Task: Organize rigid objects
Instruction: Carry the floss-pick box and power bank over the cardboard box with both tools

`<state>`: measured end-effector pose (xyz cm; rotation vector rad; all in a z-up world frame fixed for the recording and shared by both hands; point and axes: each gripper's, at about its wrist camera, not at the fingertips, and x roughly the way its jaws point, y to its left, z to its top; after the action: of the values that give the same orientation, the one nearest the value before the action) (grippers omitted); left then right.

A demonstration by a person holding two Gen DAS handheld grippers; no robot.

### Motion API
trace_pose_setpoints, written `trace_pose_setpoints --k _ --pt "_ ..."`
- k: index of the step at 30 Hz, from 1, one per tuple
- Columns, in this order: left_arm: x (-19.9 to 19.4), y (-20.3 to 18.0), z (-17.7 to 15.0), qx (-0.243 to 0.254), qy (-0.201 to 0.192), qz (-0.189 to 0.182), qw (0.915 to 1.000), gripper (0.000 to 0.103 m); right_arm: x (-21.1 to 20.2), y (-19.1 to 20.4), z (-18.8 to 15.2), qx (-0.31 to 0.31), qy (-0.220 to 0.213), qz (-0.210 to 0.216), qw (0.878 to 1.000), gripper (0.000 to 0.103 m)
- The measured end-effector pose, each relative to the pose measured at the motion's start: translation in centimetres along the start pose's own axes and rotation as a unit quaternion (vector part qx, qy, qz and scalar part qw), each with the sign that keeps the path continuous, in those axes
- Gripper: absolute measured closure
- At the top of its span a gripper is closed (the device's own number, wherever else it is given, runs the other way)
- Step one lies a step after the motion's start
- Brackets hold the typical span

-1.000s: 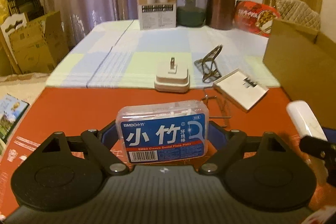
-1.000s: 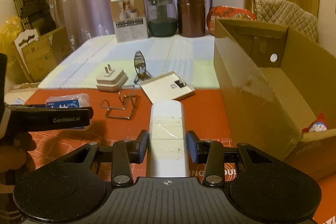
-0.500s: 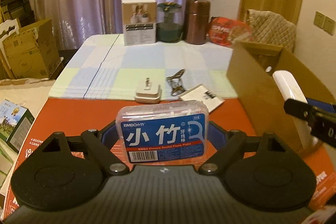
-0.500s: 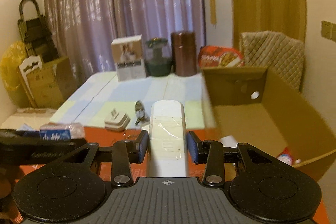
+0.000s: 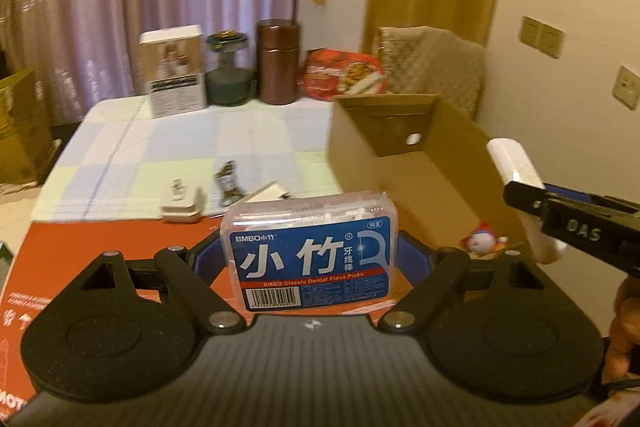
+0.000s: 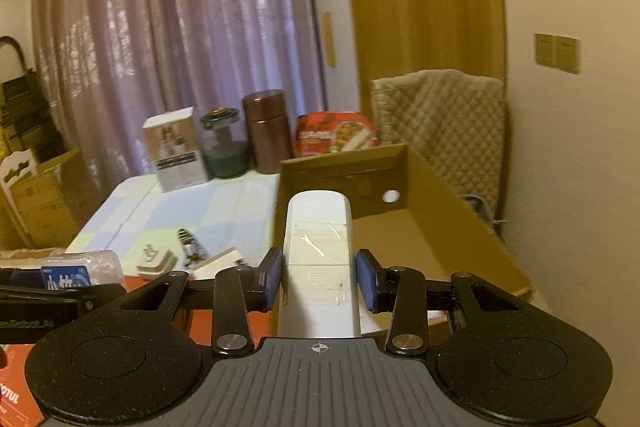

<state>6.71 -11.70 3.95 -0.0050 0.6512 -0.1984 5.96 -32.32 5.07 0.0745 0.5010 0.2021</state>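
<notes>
The left gripper [image 5: 312,259] is holding a floss box [image 5: 314,253] at the frame centre; the right gripper [image 6: 320,277] is clamping a white remote [image 6: 319,259] before the cardboard box [image 6: 440,211].

Clear floss-pick box [image 5: 314,251], blue label, held upright off counter; white remote [image 6: 319,259] lengthwise, over open cardboard box [image 6: 452,227].

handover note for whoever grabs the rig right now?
Left gripper: shut on the floss pick box, held up in front of the cardboard box.
Right gripper: shut on the white remote, aimed at the same box.
Done: a small toy already lies in the box.
Left: drop both held items in; the plug adapter, metal clip and flat white box wait on the table.
</notes>
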Motion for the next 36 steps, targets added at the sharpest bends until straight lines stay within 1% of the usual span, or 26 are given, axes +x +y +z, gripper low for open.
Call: trace_pose_setpoints --k 5,9,16,29,36 --pt "0.5 -2.6 0.9 0.017 -0.005 -0.032 0.9993 0.019 -0.5 -2.8 0.3 0.012 -0.003 -0.018 1.0 0.066" --pt "1.3 -4.5 1.4 0.029 -0.002 -0.054 0.9981 0.019 -0.6 -4.5 0.6 0.021 -0.001 -0.023 1.0 0.066" --pt "2.7 -7.0 1.9 0.047 0.005 -0.073 0.9962 0.019 -0.2 -6.8 0.9 0.038 0.005 -0.027 0.999 0.066" --pt "4.7 -8.4 2.1 0.055 0.021 -0.093 0.9939 0.019 0.7 -8.6 1.2 0.045 0.015 -0.03 0.998 0.066" --pt "6.5 -9.7 2.5 0.073 0.024 -0.114 0.9905 0.019 2.8 -9.6 1.7 0.037 0.037 -0.025 0.998 0.066"
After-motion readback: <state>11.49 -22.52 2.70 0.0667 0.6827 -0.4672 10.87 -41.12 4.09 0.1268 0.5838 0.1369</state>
